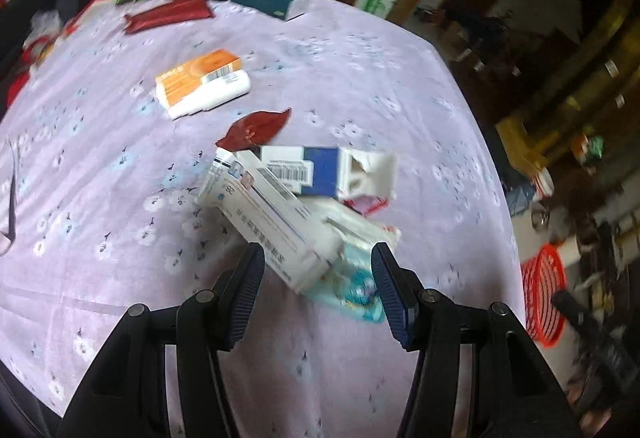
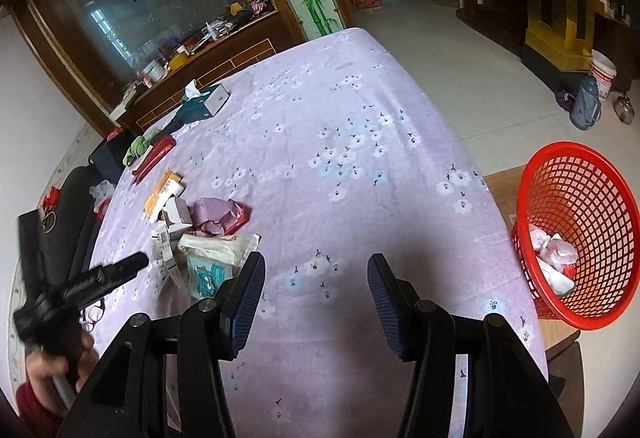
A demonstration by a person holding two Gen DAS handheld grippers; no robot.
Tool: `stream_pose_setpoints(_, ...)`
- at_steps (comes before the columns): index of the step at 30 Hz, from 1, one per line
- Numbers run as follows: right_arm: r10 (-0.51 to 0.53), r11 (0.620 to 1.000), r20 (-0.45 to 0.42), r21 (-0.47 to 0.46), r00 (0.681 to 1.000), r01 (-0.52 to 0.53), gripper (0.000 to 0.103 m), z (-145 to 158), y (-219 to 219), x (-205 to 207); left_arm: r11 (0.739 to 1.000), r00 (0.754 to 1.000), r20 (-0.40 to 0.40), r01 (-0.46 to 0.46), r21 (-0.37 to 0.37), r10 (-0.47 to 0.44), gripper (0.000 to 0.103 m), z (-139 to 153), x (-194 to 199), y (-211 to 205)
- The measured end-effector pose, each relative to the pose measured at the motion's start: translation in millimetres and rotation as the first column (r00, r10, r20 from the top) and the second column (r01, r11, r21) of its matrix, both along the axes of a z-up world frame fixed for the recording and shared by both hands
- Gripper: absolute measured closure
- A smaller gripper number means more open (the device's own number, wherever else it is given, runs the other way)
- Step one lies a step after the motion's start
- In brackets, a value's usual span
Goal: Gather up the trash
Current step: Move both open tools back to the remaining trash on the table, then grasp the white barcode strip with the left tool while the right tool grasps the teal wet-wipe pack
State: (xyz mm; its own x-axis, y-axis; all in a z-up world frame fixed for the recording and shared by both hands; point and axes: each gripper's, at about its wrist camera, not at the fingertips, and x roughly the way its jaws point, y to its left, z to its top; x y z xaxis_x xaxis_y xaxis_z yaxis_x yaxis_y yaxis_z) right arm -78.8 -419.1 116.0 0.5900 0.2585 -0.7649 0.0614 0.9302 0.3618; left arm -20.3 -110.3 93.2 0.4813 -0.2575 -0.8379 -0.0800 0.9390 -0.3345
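Trash lies heaped directly ahead of the left gripper (image 1: 318, 286), whose jaws stand wide apart and hold nothing. Between its fingertips sits the near end of a long white carton (image 1: 272, 226), tilted across a soft wipes pack (image 1: 352, 278) with teal print. Just beyond these rests a blue and white box (image 1: 320, 174) with a torn flap, then a crumpled dark red wrapper (image 1: 258, 128), and farther off an orange and white box (image 1: 202, 80).

The carton lies slantwise to the jaws, so closing now would likely catch only a corner and let it twist out or slide off the pack beneath. A grip that also pinches the soft pack could drag the heap and scatter the box behind it.

The right gripper (image 2: 316, 288) also stands wide open and empty, over bare purple cloth (image 2: 360, 118), with the heap off to its left. The red basket (image 2: 580, 238), already holding some crumpled waste, sits past the table edge to its right; it leans, so a careless drop could miss or tip it.
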Motion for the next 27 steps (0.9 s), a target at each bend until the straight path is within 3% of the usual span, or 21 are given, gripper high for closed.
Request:
stream_pose_setpoints(9, -0.017, 1.000, -0.016, -0.001, 1.000, 0.017, 0.045, -6, -21, -6, 0.996, 0.995, -0.083, -0.049, 0.069, 0.055, 0.051, -28, 45, -4)
stream_pose_setpoints(15, -0.032, 0.999, -0.023, 0.001, 0.999, 0.032, 0.045, -7, -31, -8, 0.996, 0.993, -0.112, -0.025, 0.081, 0.034, 0.081, -39, 41, 1)
stream_pose_setpoints(17, -0.022, 1.000, -0.026, 0.008, 0.999, 0.022, 0.045, -8, -29, -7, 0.997, 0.993, -0.113, -0.007, 0.071, 0.015, 0.081, -40, 32, 6)
stream_pose_setpoints(21, 0.048, 0.999, -0.030, 0.027, 0.998, -0.047, 0.045, -11, -10, -2, 0.998, 0.995, -0.098, 0.020, 0.058, -0.014, 0.081, -37, 15, 18)
stream_pose_setpoints(27, 0.231, 0.970, -0.059, 0.097, 0.971, -0.224, 0.045, -25, 45, 14, 0.988, 0.997, -0.054, 0.054, 0.147, -0.046, 0.081, -27, 2, 30)
